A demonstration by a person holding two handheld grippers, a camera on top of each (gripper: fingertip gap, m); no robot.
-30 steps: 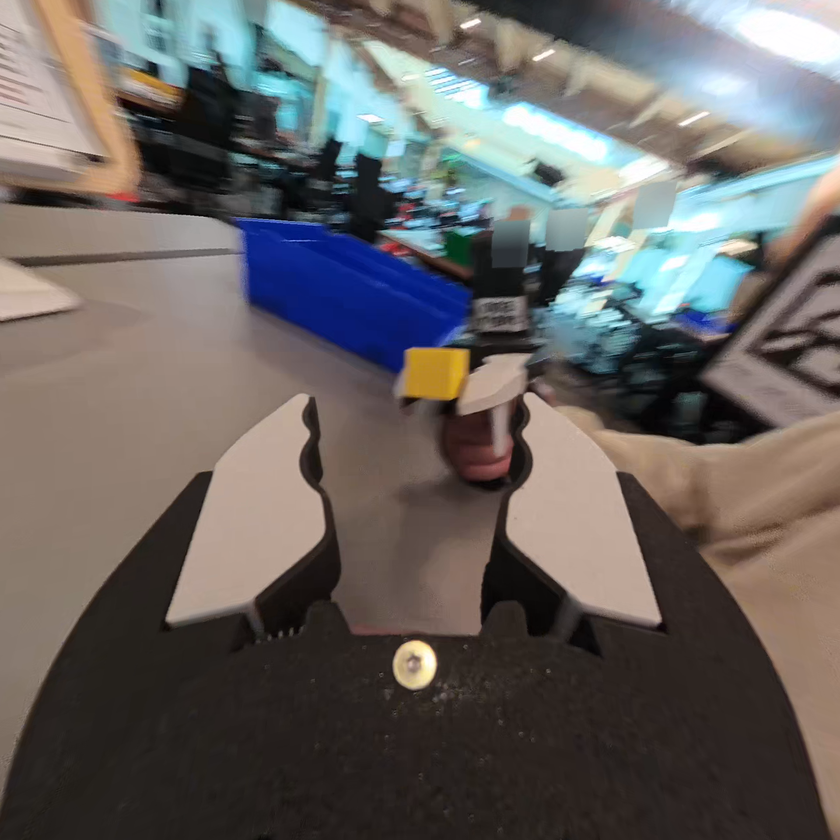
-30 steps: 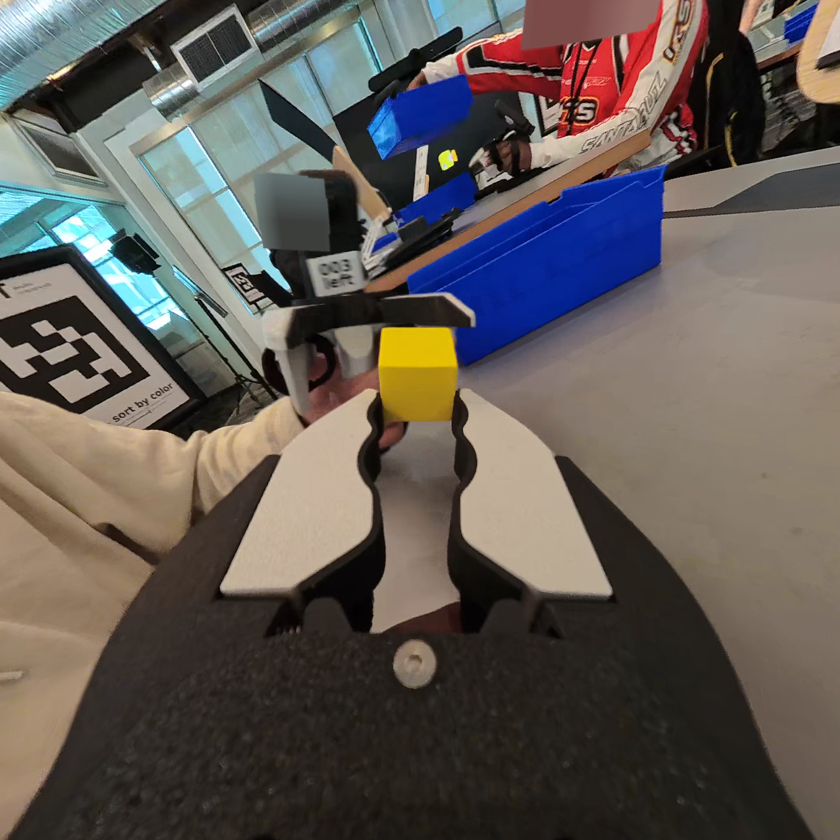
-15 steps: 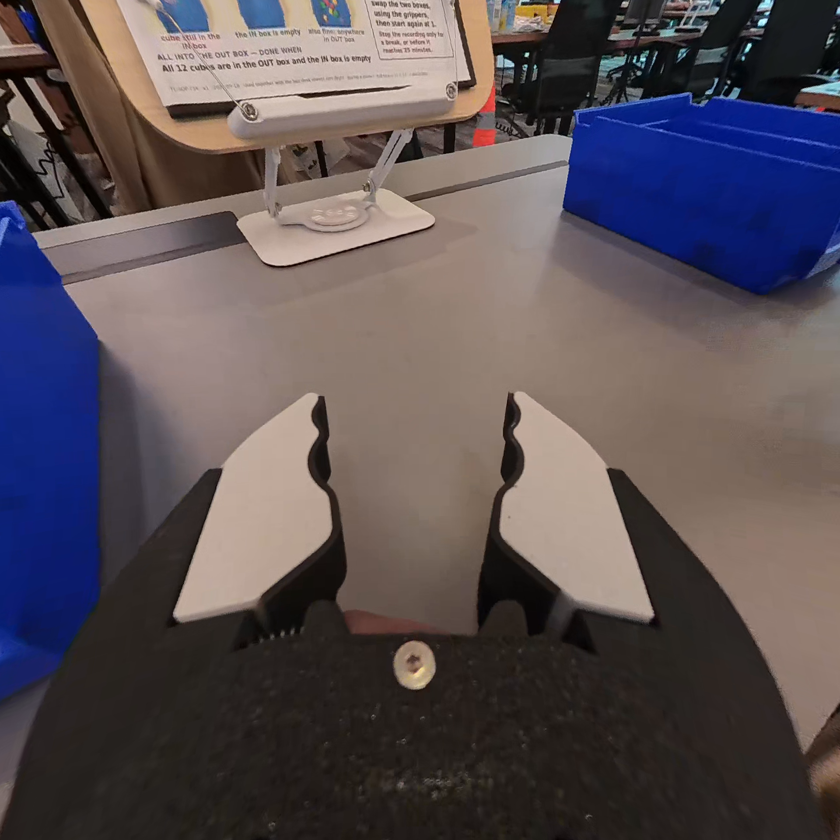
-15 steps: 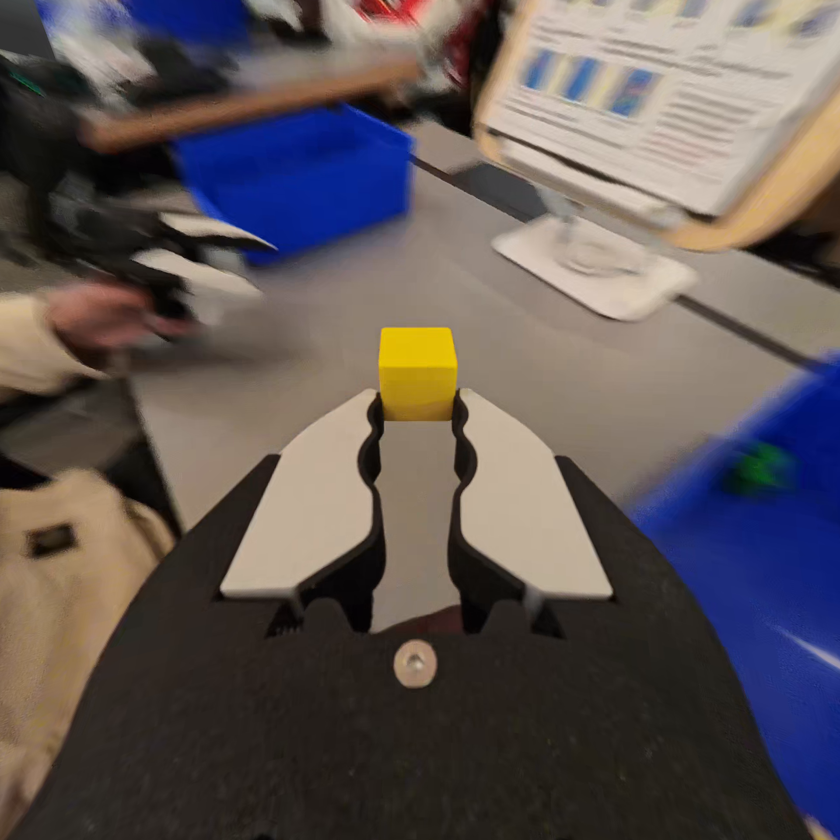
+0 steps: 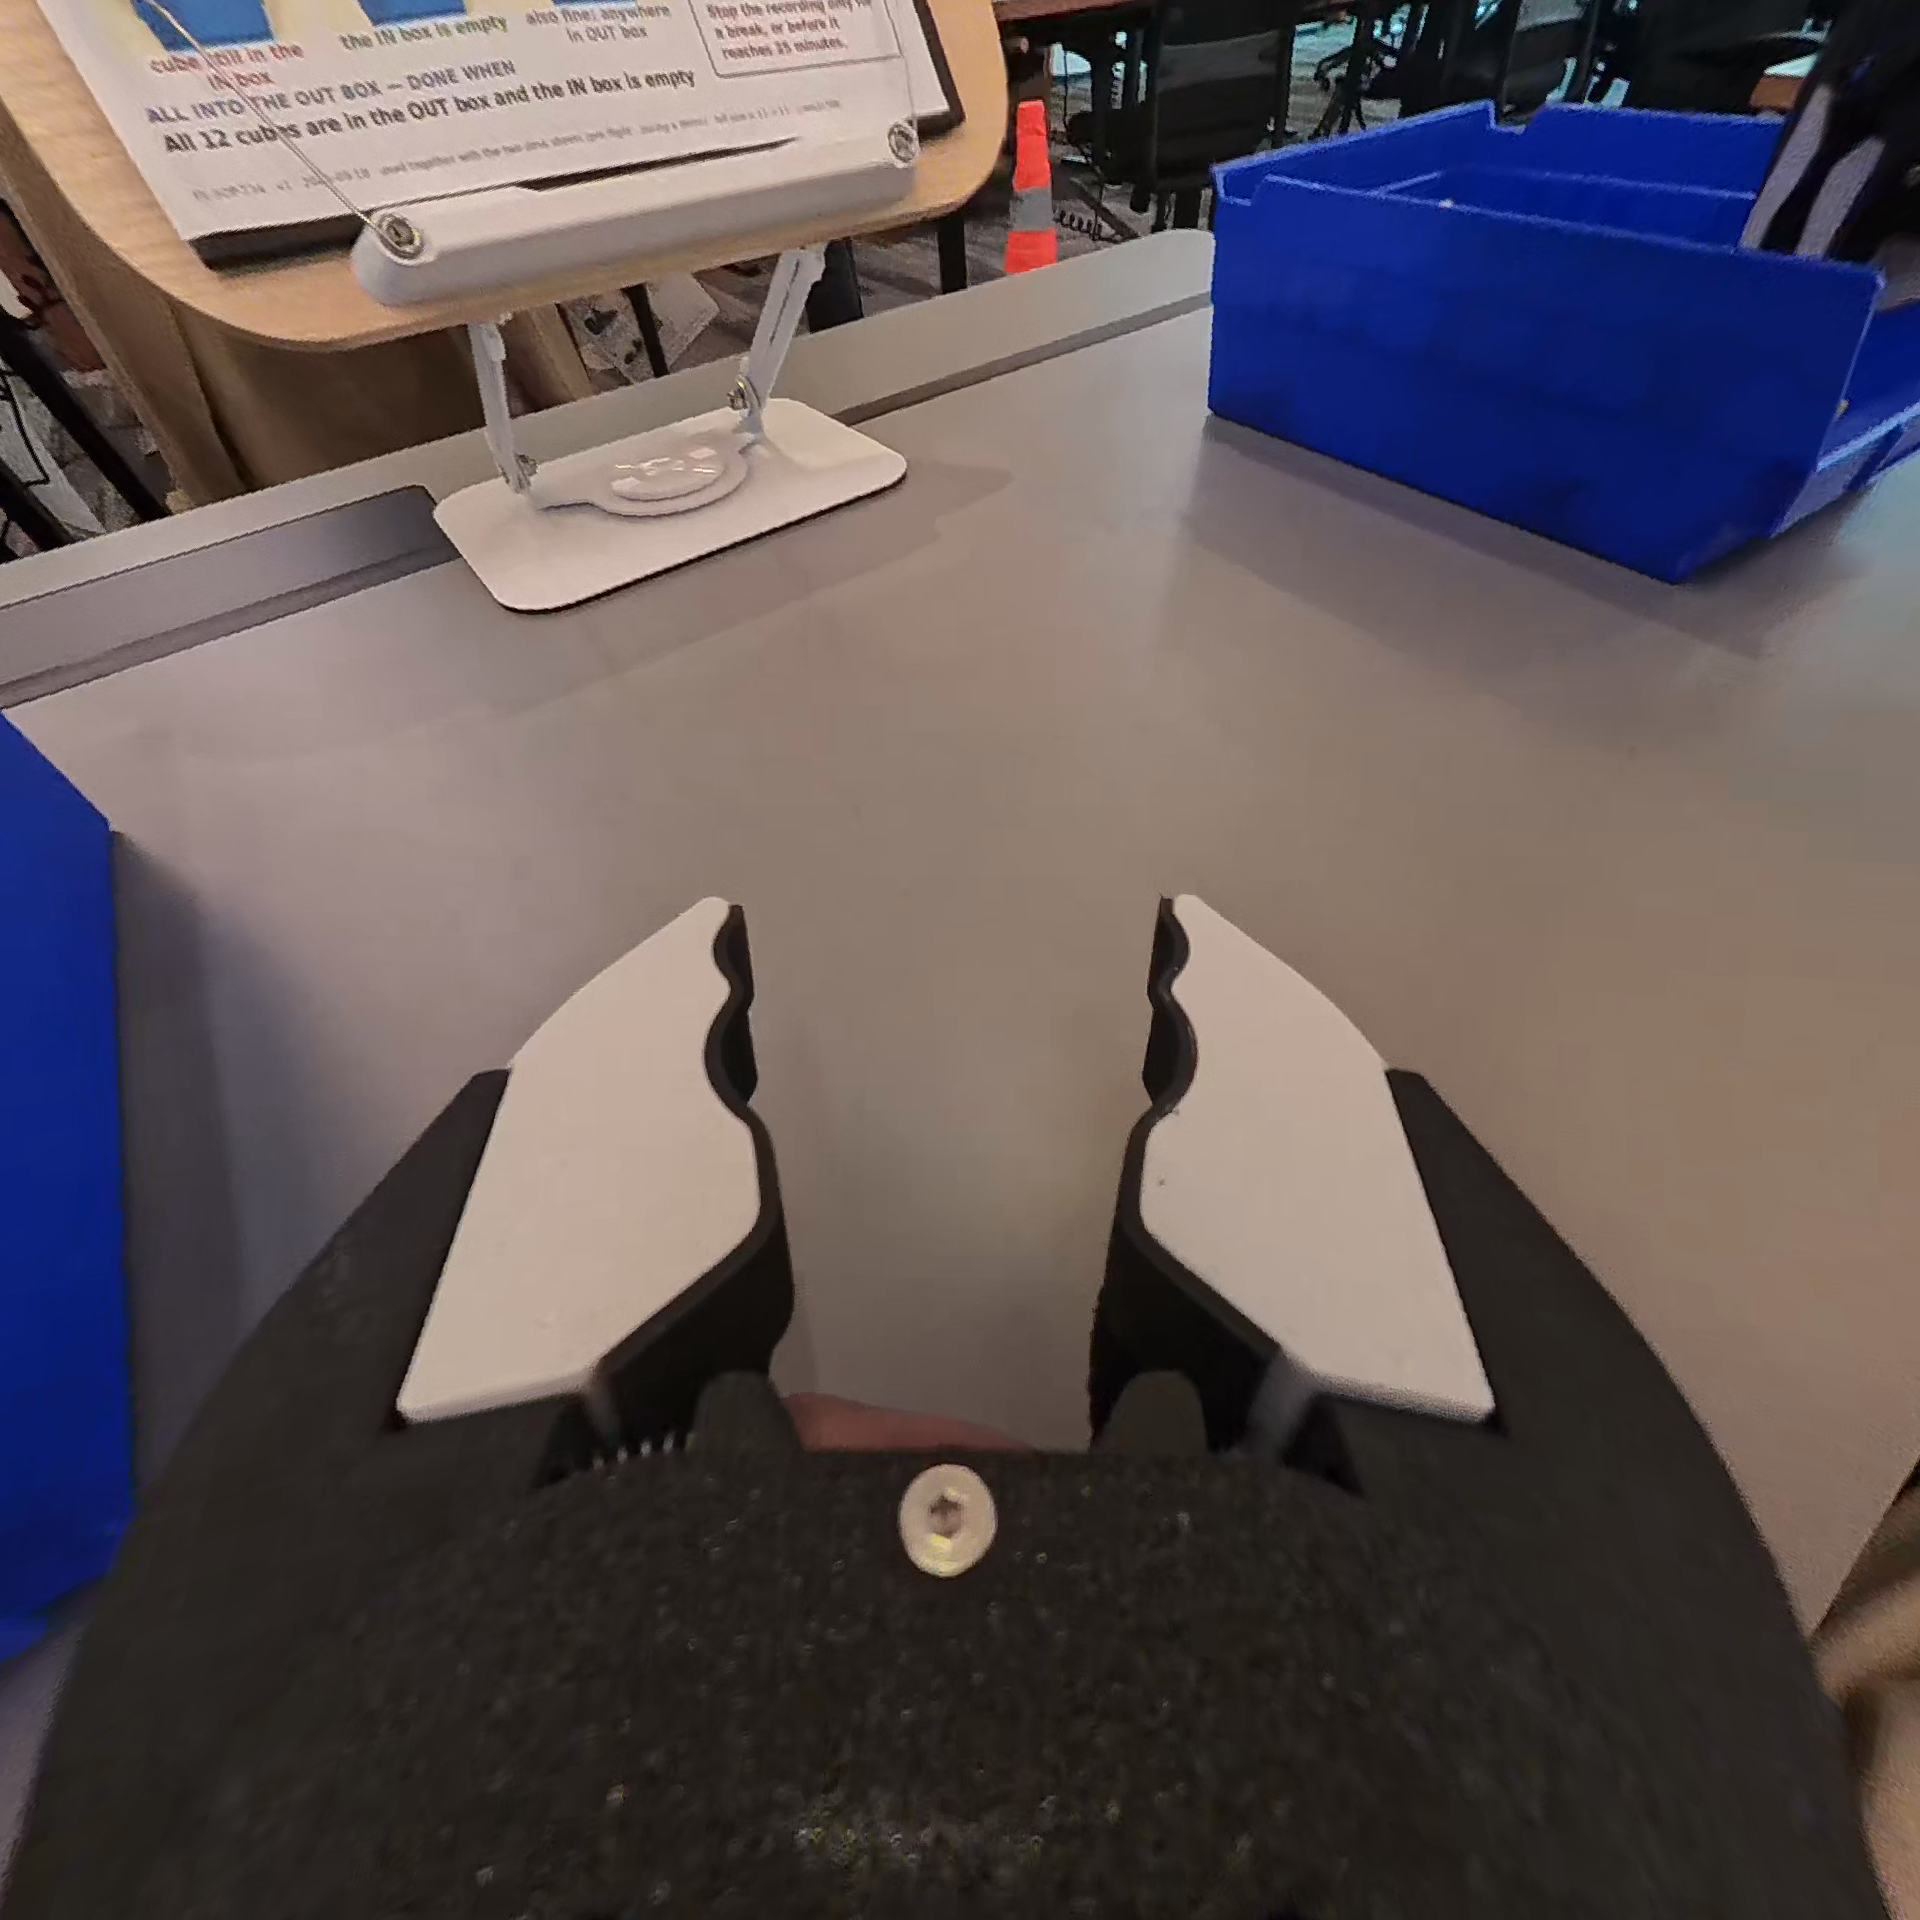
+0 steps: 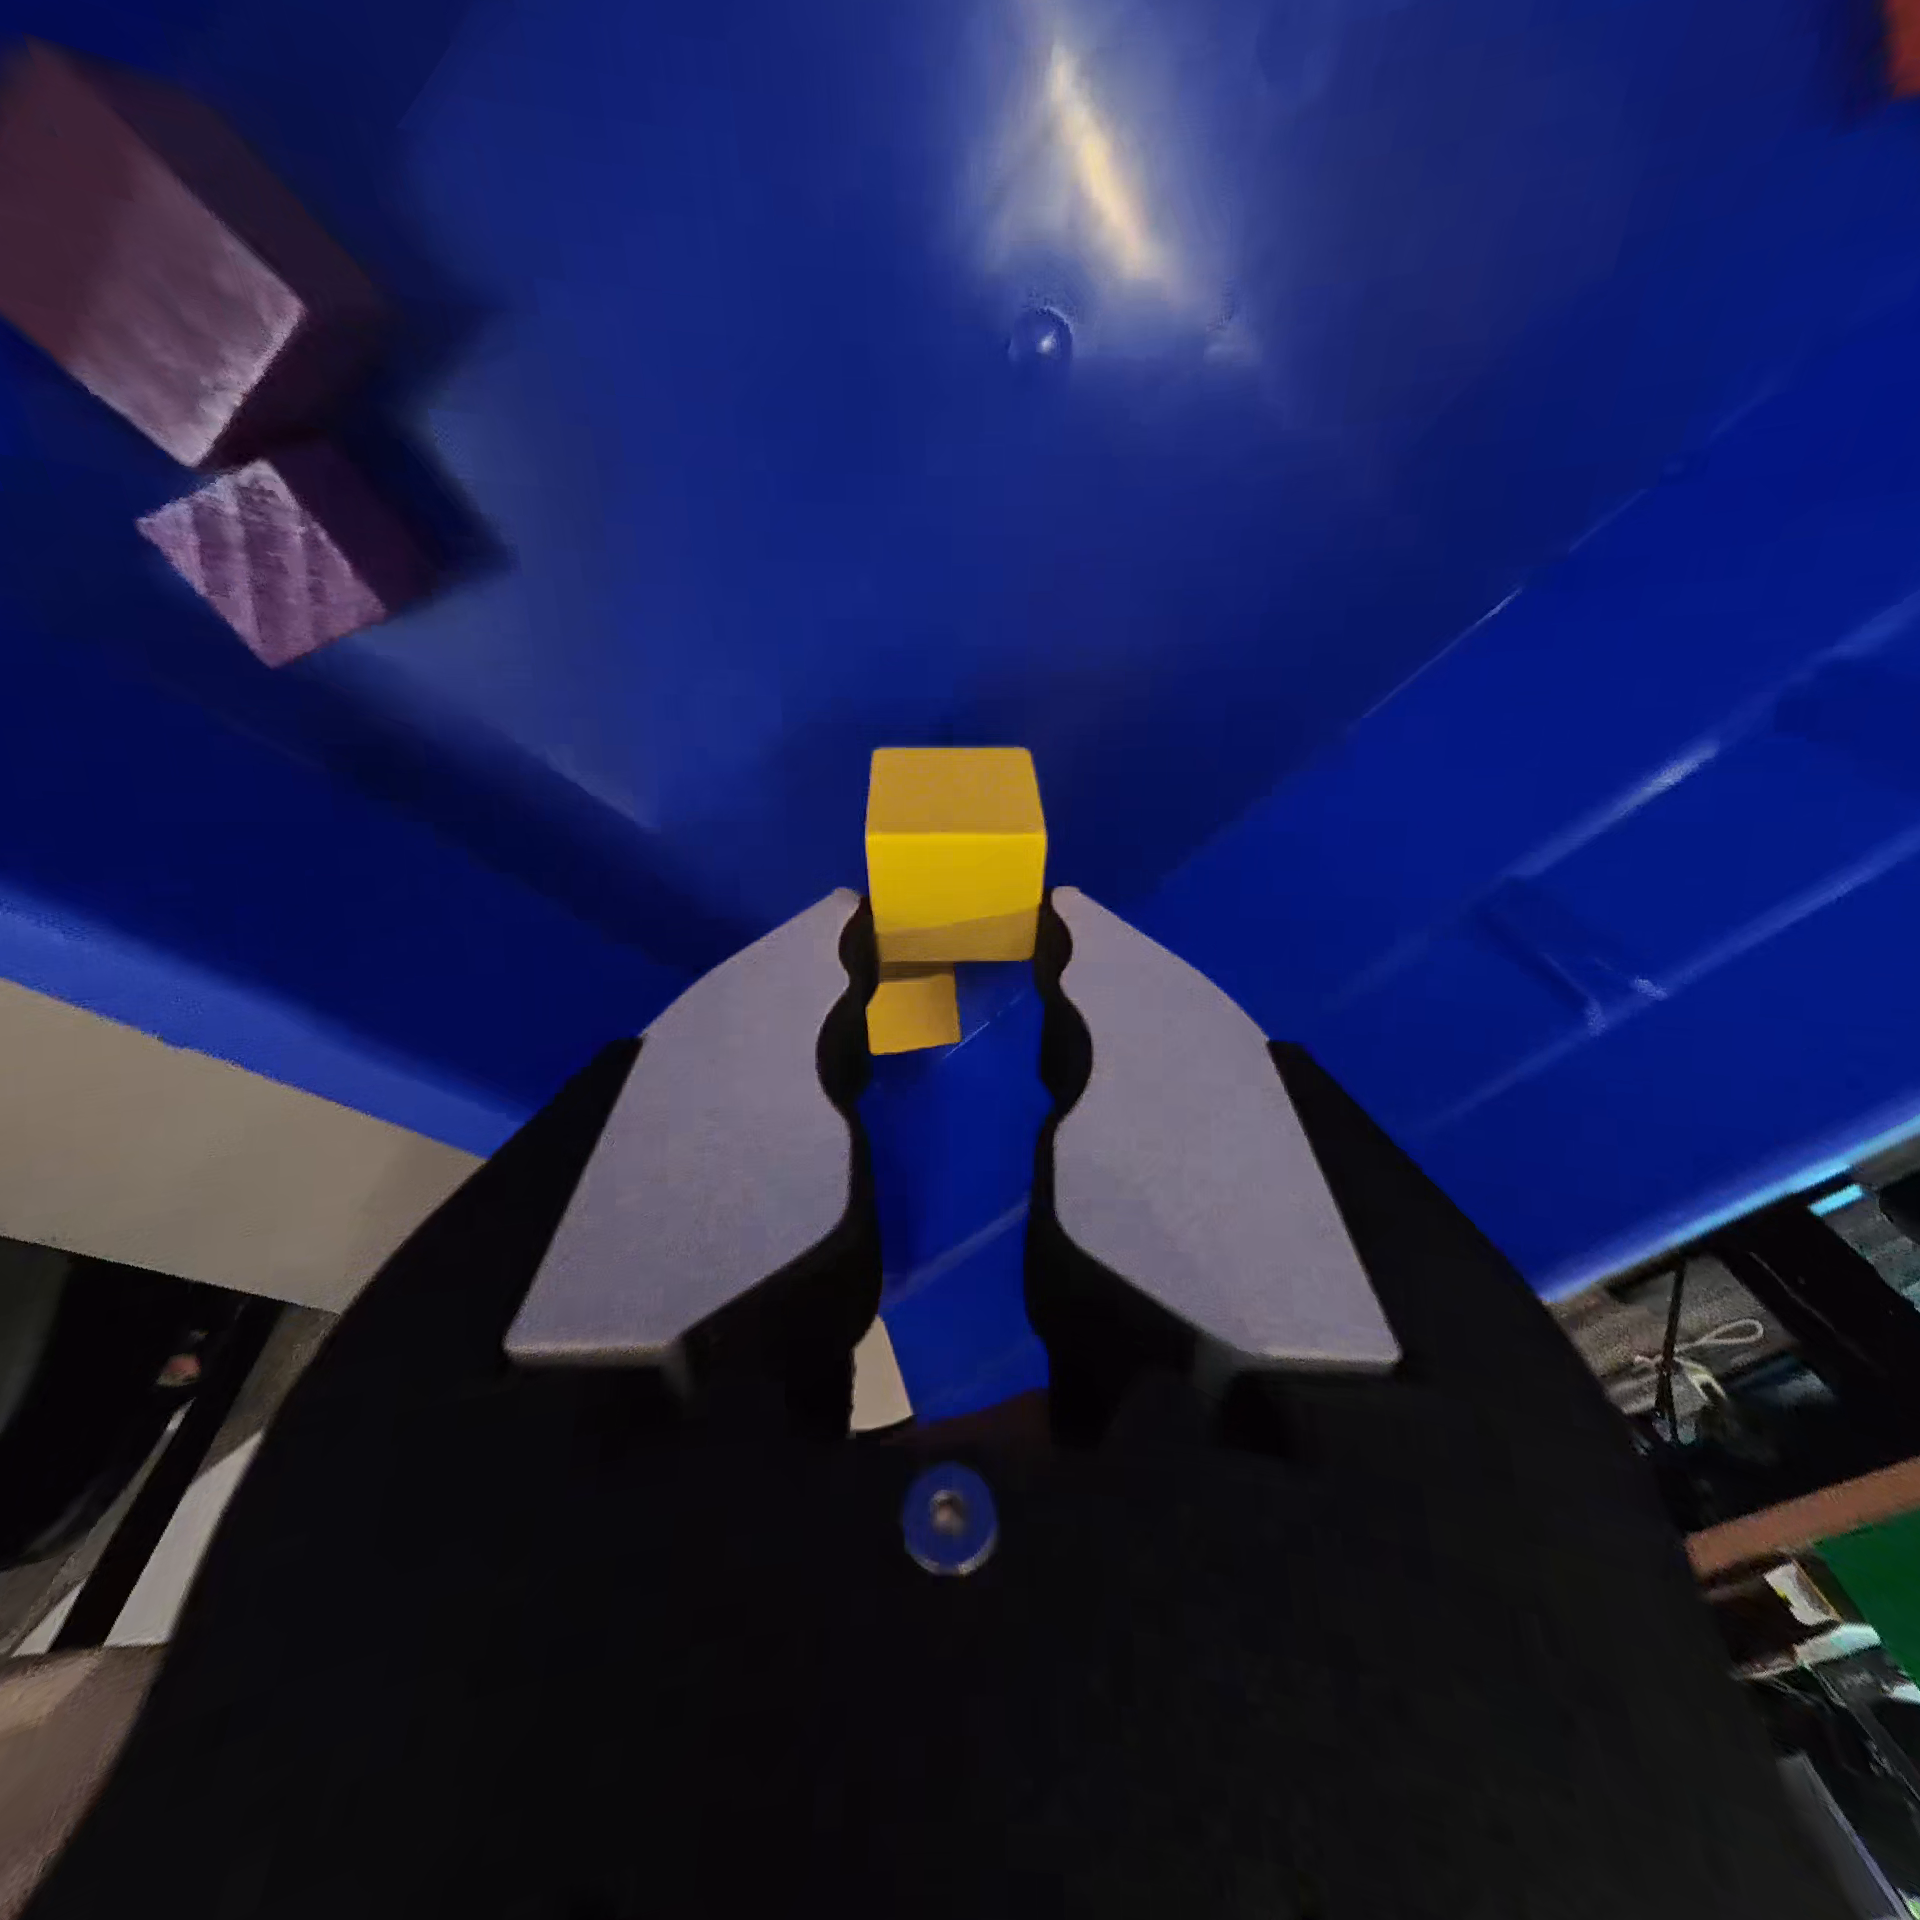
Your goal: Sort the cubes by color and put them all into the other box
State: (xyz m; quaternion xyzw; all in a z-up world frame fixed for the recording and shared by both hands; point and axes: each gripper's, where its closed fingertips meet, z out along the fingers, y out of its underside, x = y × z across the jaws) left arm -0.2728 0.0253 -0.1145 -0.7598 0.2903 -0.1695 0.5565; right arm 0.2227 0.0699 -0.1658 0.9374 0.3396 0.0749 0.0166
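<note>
1. Left wrist view, 9 o'clock: a blue box edge point(image 5: 52, 1195) stands at the frame border on the grey table point(image 5: 935, 748).
2. At 11 o'clock, a white stand point(image 5: 665, 499) carries a wooden board with a printed instruction sheet point(image 5: 499, 94).
3. At centre, the left gripper point(image 5: 948, 914) is spread wide with nothing between its fingers; only bare table shows in the gap.
4. At 2 o'clock, a blue bin point(image 5: 1538, 353) sits on the table, well apart from the gripper.
5. Right wrist view, 10 o'clock: two purple cubes point(image 6: 260, 551) lie on the floor of the blue box point(image 6: 935, 468), touching each other.
6. At centre, the right gripper point(image 6: 954, 925) clamps the yellow cube point(image 6: 954, 831) at its fingertips, inside the box and close to a wall.
7. The cube has equal sides, so no long axis; one flat face is turned toward the camera, edges square to the fingers.
8. Just below it, between the fingers, a second yellow cube point(image 6: 912, 1013) is partly visible.
</note>
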